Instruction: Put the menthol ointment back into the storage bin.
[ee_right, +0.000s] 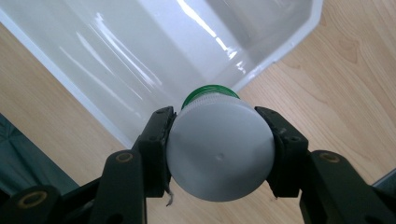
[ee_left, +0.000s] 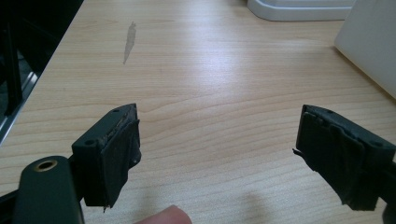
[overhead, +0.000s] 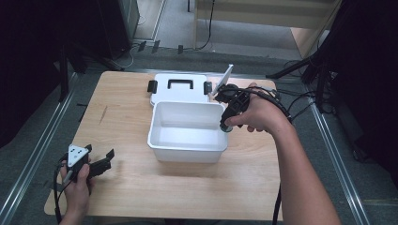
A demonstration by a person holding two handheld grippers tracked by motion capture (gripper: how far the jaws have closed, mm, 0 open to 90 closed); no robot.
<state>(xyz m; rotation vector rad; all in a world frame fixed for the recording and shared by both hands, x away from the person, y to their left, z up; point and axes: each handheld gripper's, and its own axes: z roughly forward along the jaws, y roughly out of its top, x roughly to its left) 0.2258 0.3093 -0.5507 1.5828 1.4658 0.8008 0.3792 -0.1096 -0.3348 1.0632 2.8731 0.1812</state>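
The right hand-held gripper [ee_right: 219, 154] pinches one grey-capped green bottle [ee_right: 219, 149] by its cap, just above the near right corner of the single white bin [overhead: 187, 140]; the bin's lid [overhead: 176, 86] lies behind it on the counter [overhead: 141, 187]. The step looks like loading the bottle; next it must clear the rim and go down inside before release. The left hand-held gripper [ee_left: 215, 154] rests spread and empty.
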